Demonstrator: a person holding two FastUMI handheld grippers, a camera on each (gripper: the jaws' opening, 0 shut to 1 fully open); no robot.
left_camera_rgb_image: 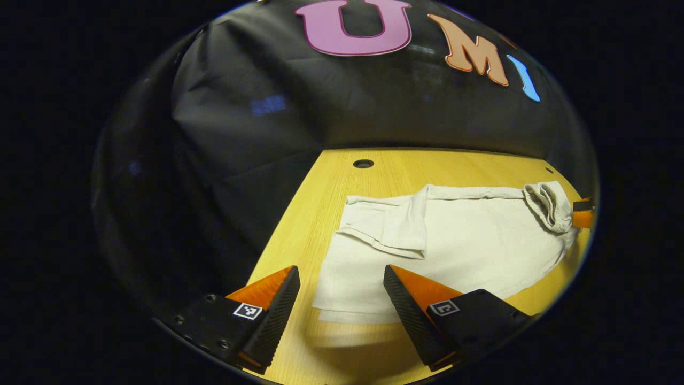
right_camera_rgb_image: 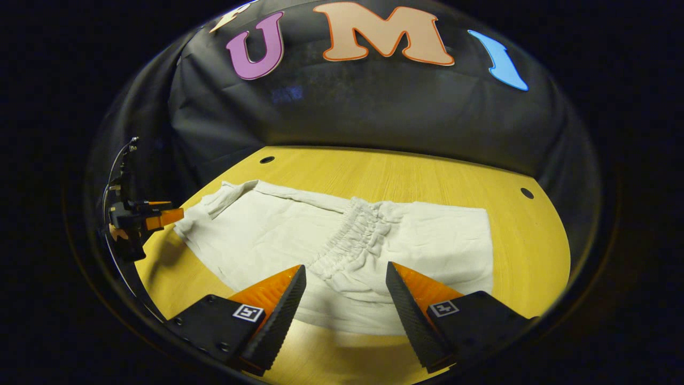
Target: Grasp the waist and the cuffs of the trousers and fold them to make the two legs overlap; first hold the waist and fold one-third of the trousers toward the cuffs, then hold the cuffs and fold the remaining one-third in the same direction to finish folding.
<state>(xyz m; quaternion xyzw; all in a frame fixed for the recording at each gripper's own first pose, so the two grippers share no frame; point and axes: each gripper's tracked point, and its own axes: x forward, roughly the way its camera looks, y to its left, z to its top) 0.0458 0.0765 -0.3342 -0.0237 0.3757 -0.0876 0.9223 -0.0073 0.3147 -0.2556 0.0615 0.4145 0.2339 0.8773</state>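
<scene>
White trousers (left_camera_rgb_image: 459, 251) lie flat on the yellow wooden table (left_camera_rgb_image: 374, 182). In the left gripper view the cuff end is nearest, with one leg's end turned back over itself (left_camera_rgb_image: 398, 227). My left gripper (left_camera_rgb_image: 340, 270) hovers open just above that cuff end, with nothing between its fingers. The gathered elastic waist (left_camera_rgb_image: 545, 206) sits bunched at the far right, beside my right gripper (left_camera_rgb_image: 582, 214). In the right gripper view the waistband (right_camera_rgb_image: 352, 235) runs across the cloth's middle, and my right gripper (right_camera_rgb_image: 346, 266) stands open over it. The left gripper (right_camera_rgb_image: 152, 218) shows far off at the left.
The booth's black cloth wall (left_camera_rgb_image: 278, 128) rises behind the table and drops along its left side. Round holes (right_camera_rgb_image: 266, 159) (right_camera_rgb_image: 527, 193) mark the tabletop's far corners. Bare wood (right_camera_rgb_image: 523, 246) lies to the right of the trousers.
</scene>
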